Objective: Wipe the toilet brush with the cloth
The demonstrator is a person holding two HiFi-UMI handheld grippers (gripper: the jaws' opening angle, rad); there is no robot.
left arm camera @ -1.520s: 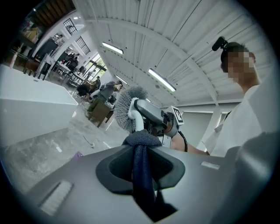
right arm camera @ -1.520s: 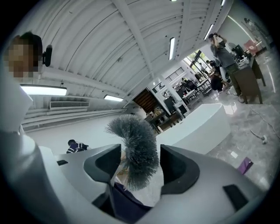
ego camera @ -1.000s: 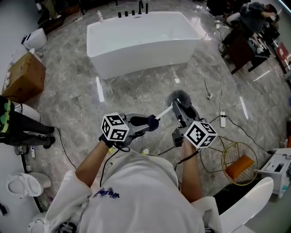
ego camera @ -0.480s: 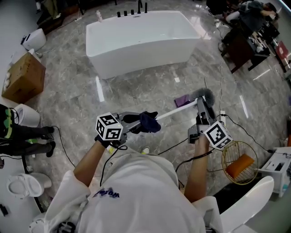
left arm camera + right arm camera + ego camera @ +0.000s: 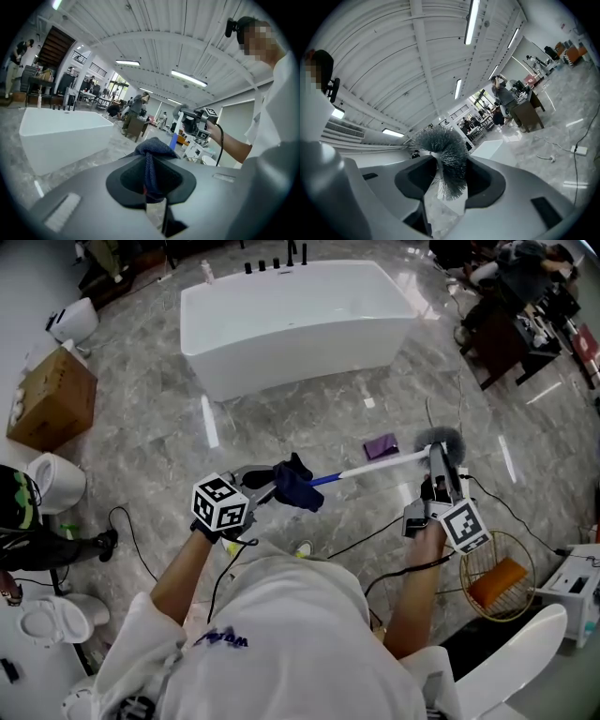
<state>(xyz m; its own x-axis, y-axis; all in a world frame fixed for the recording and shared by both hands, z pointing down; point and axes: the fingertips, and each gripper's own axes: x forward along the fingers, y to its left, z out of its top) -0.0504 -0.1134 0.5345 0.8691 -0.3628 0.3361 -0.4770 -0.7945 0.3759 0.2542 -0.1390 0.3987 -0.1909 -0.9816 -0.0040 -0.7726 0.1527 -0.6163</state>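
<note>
The grey marble floor (image 5: 281, 418) is wide and bare between the person and the big white bathtub (image 5: 291, 315), so there is lots of room out in front. A cardboard box (image 5: 52, 399) sits far off at the left edge. A wire basket (image 5: 466, 563) and some cables (image 5: 469, 486) lie on the floor close by on the right. The toilet brush (image 5: 375, 467) is held up in the air in front of the person. It lies almost flat, going from left to right. Its grey bristle head (image 5: 441, 439) is at the right end and its blue tip is at the left. The right gripper (image 5: 438, 465) is closed tight on the brush right by the bristles (image 5: 443, 154). The left gripper (image 5: 278, 479) is pinched on the dark blue cloth (image 5: 295, 486), which bunches at the blue end of the handle. A small purple rag (image 5: 380, 446) lies on the floor just past the brush.
</note>
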